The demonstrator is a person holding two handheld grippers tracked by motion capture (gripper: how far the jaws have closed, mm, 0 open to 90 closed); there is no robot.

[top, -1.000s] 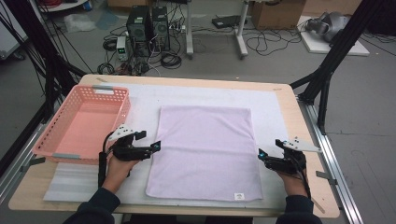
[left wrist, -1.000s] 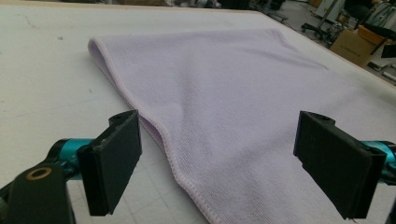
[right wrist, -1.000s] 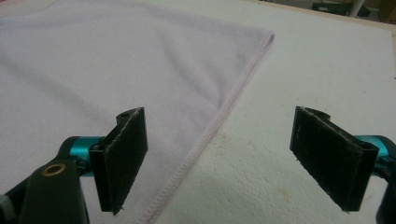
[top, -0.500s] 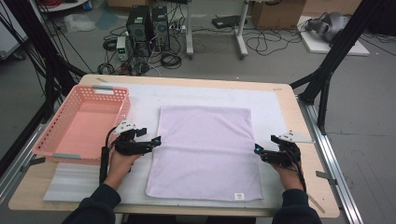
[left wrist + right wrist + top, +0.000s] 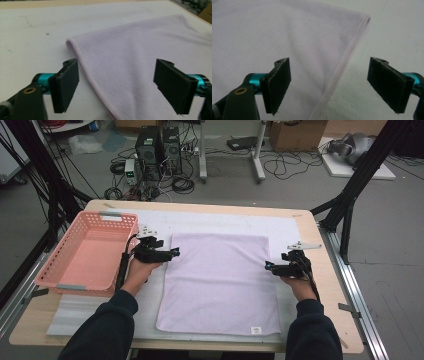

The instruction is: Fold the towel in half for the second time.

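Lilac towel (image 5: 220,280) bears small unreadable label (image 5: 256,330).

A: How is the person holding the arms?

B: Both forearms are coming in from the bottom of the high view, in dark sleeves, spread well apart. The left hand (image 5: 141,269) is gripping the left gripper (image 5: 173,253) and pointing it inward to the right. The right hand (image 5: 296,282) is gripping the right gripper (image 5: 268,266) and pointing it inward to the left, so the two tips are facing each other.

A: And the jaws?

B: In the left gripper view the two black jaws are standing wide apart, holding nothing. The right gripper view is showing the same: jaws spread wide, nothing between the pads.
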